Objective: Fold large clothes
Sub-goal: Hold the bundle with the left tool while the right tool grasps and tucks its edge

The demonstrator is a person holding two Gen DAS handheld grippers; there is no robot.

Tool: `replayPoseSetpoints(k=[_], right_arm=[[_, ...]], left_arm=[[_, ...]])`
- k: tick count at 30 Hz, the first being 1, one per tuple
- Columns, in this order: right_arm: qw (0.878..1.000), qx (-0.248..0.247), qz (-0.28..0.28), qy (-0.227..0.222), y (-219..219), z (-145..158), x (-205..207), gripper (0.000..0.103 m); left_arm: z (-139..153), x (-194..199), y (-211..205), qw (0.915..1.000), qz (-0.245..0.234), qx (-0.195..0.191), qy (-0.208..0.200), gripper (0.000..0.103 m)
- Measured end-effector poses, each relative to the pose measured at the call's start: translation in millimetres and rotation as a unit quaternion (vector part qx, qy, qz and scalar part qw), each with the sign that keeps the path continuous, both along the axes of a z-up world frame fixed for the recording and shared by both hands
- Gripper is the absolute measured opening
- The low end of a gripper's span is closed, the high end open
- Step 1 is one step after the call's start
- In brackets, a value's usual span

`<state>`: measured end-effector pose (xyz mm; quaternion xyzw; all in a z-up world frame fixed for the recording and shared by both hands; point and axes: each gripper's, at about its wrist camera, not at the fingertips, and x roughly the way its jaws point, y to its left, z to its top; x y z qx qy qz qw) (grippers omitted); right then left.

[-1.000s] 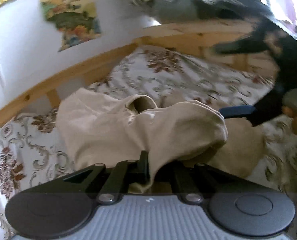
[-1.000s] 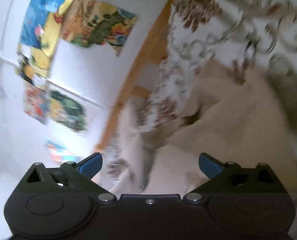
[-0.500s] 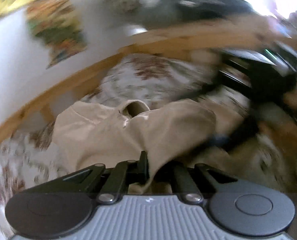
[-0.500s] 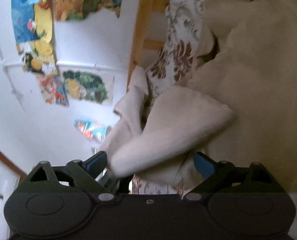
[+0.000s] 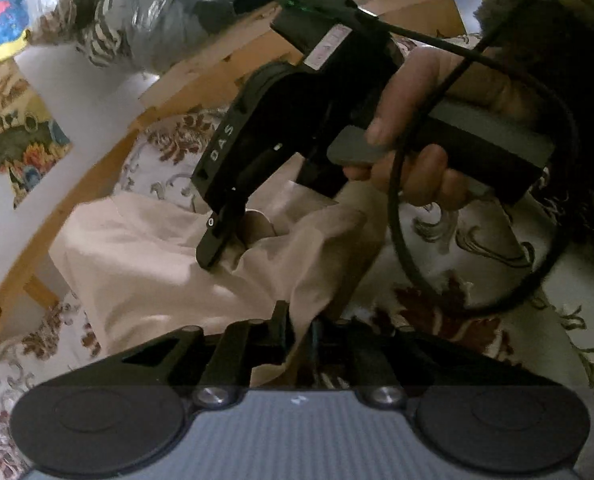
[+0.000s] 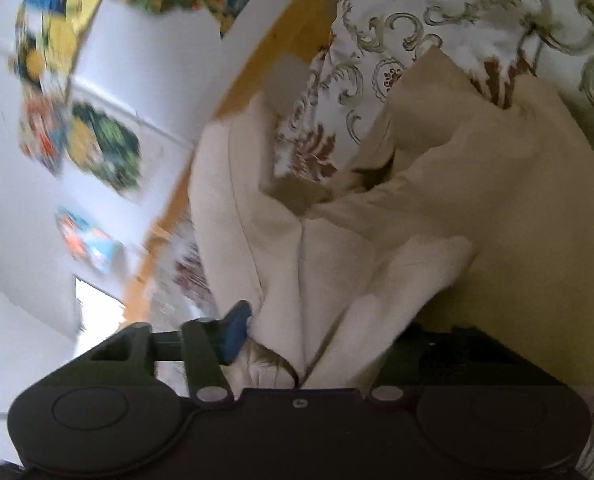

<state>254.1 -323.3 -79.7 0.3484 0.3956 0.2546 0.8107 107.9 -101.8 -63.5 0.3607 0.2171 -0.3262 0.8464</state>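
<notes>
Left gripper [image 5: 297,328], matte black, is clenched on a fold of the beige garment [image 5: 149,264], a soft, matte cloth lying rumpled on the floral bedspread [image 5: 477,280] inside the pale wooden bed frame [image 5: 97,168]. Right gripper [image 6: 297,344], with blue pads [image 6: 237,332], has cloth bunched between its fingers; whether it is clamped cannot be told. Its black tip presses into the cloth's middle.

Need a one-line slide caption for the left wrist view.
Left gripper shut on a fold of the beige garment on the floral bedspread, while the hand-held right gripper presses into the cloth ahead.
</notes>
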Motion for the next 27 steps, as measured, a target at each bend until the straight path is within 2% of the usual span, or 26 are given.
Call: replayPoseSetpoints(k=[1,3,7,8,10,12,15,18,19,20,23,24,25,27], right_arm=[[1.000,-0.010,0.003,-0.007,3,0,-2,0.042],[0.999,-0.029,0.012,-0.035,7,4,-8,0.026],[0.991,-0.085,0.008,-0.098,18,24,-21,0.018],[0.989,-0.098,0.004,-0.109,20,29,-24,0.016],[0.986,-0.115,-0.002,-0.119,19,32,-24,0.015],[0.986,-0.127,-0.010,-0.110,16,29,-20,0.014],[0.985,-0.136,-0.018,-0.100,12,22,-15,0.014],[0.980,-0.165,-0.020,-0.111,12,19,-16,0.014],[0.978,-0.173,-0.021,-0.113,13,19,-16,0.014],[0.976,-0.180,-0.021,-0.117,13,19,-17,0.014],[0.966,-0.214,-0.028,-0.141,20,27,-23,0.014],[0.958,-0.235,-0.036,-0.163,24,33,-29,0.013],[0.944,-0.265,-0.047,-0.191,29,43,-39,0.012],[0.908,-0.330,-0.067,-0.249,41,62,-59,0.011]], left_arm=[[0,0,1,0.9999,0.005,-0.008,0.008,0.010],[4,4,5,0.9995,0.011,-0.023,0.017,0.010],[10,5,10,0.9993,0.003,-0.036,0.011,0.012],[11,6,12,0.9990,0.004,-0.042,0.014,0.016],[11,5,15,0.9970,0.004,-0.062,0.045,0.038],[12,5,21,0.9942,0.001,-0.081,0.071,0.051],[14,-2,39,0.9887,0.005,-0.115,0.096,0.066],[16,-6,68,0.9813,0.041,-0.154,0.108,0.078],[16,-8,78,0.9769,0.061,-0.172,0.111,0.085],[14,-10,90,0.9700,0.088,-0.194,0.117,0.086],[11,-9,125,0.9378,0.174,-0.267,0.137,0.086],[11,-7,135,0.9242,0.203,-0.292,0.139,0.086],[13,-4,142,0.9139,0.221,-0.310,0.140,0.086],[18,5,152,0.8999,0.247,-0.333,0.136,0.089]])
